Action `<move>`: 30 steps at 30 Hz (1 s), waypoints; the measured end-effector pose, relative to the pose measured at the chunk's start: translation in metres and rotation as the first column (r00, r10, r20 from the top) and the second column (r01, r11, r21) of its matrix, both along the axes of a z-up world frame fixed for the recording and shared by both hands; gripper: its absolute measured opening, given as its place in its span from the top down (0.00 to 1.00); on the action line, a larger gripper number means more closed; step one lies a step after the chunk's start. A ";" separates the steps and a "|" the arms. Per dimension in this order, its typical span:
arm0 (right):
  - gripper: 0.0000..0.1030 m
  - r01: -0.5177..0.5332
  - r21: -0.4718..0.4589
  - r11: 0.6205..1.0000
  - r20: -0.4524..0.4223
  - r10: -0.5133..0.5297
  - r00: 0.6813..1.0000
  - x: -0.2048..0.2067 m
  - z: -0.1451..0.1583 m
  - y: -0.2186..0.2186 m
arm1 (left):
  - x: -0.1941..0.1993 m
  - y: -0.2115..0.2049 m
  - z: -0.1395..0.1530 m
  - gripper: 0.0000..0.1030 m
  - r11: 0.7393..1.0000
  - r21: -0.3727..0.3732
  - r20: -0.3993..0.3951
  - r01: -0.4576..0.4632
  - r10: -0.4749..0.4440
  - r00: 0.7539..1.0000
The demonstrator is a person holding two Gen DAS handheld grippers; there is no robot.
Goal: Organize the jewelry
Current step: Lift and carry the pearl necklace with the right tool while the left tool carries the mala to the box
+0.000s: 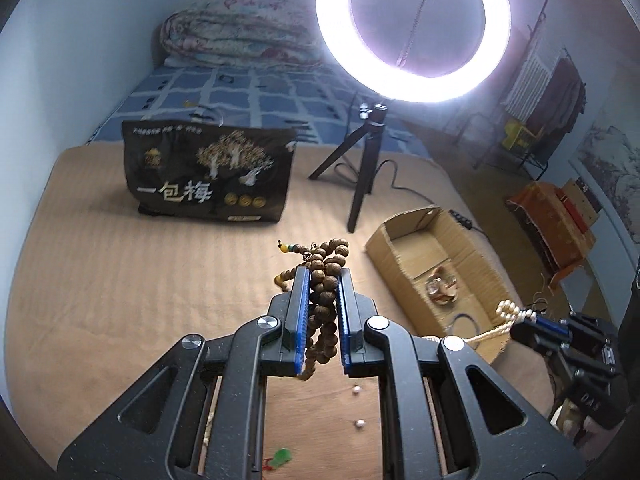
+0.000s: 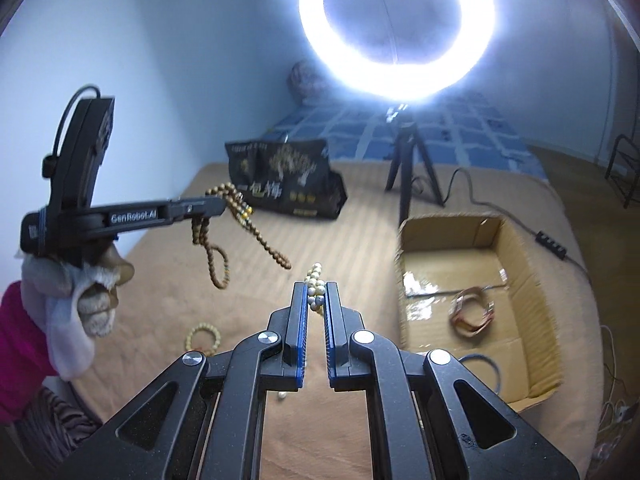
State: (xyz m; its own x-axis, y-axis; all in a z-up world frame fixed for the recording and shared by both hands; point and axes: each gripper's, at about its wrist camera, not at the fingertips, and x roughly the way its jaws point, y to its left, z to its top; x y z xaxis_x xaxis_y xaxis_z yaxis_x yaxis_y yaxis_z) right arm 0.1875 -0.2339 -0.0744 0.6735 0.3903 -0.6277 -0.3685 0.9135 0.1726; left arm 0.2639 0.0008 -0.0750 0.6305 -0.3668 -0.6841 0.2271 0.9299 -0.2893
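The left claw [image 1: 324,280] is clamped on a bundle of brown wooden beads [image 1: 325,276], the strand bunched between the blue pads and hanging in loops below them, lifted well clear of the tan surface [image 1: 120,272]. In the right wrist view the same strand dangles in long loops from that claw, off to the left of the cardboard box [image 2: 516,264].

The right claw [image 2: 316,296] is narrowed onto a cluster of pale pearl beads [image 2: 315,286], gripped near the fingertips, with the rest of the strand dropping out of sight below. It hovers just left of the box.

The box sits open on the surface, to the right of both claws. Inside lie what look like a couple of bangles [image 2: 472,312], so some sorting seems already done. Both held strands have yet to go in.

More remains outside: a small beaded bracelet [image 2: 203,336] lies on the surface, and a few loose pearls [image 1: 359,424] and a green pendant [image 1: 282,457] lie on bare wood just beneath the left claw. By this showing the job is partway through, with two pieces in transit and several still to collect.

Beyond stand a dark snack bag [image 1: 208,176] and a ring light [image 1: 412,28] on a tripod.
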 end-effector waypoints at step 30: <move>0.94 0.264 0.003 0.965 -0.013 -0.264 0.964 0.012 0.001 -0.128 | 0.048 -0.147 0.020 0.89 0.986 -0.026 0.042 0.162 -0.161 0.986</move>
